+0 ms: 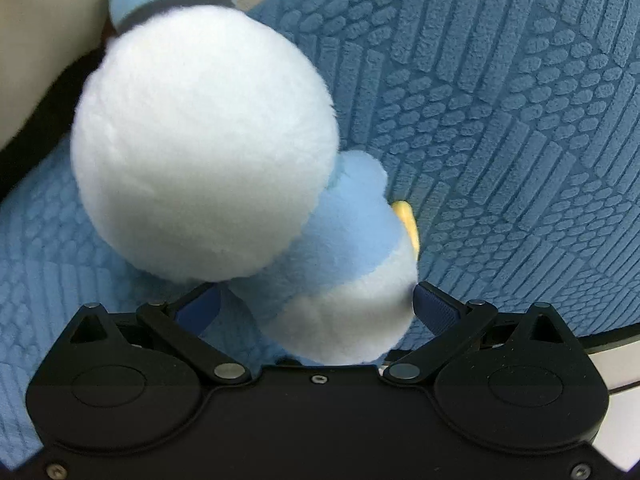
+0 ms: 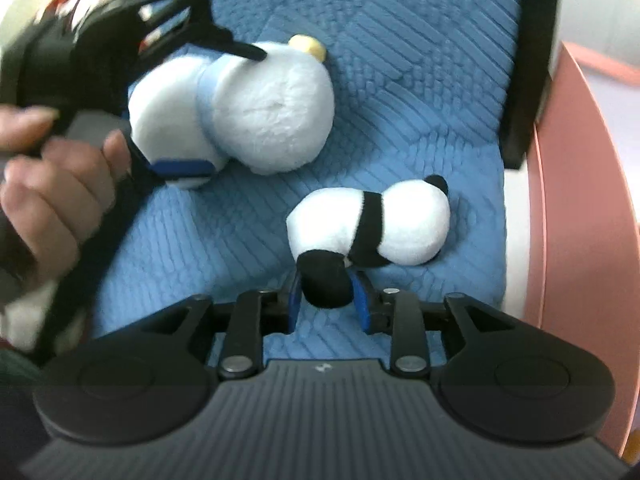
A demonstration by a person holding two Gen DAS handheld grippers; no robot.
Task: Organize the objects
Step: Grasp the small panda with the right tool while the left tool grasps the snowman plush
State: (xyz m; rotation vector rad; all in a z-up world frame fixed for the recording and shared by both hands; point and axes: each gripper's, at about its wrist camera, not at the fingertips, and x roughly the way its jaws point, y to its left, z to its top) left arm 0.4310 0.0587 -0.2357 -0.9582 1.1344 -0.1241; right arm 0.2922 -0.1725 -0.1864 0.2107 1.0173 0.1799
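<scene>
A white and light-blue plush toy (image 1: 208, 160) with a yellow beak fills the left wrist view; it also shows in the right wrist view (image 2: 256, 112). My left gripper (image 1: 316, 308) is shut on its lower body and holds it over the blue textured cushion (image 1: 500, 100); the left gripper shows in the right wrist view (image 2: 220, 108). A black-and-white panda plush (image 2: 372, 224) lies on the cushion (image 2: 400, 60). My right gripper (image 2: 326, 300) is shut on the panda's black leg.
A pink curved edge (image 2: 576, 200) runs along the right side. A black band (image 2: 528, 60) crosses the cushion's far right. A beige surface (image 1: 44, 40) lies at the upper left. The person's hand (image 2: 44, 188) holds the left gripper.
</scene>
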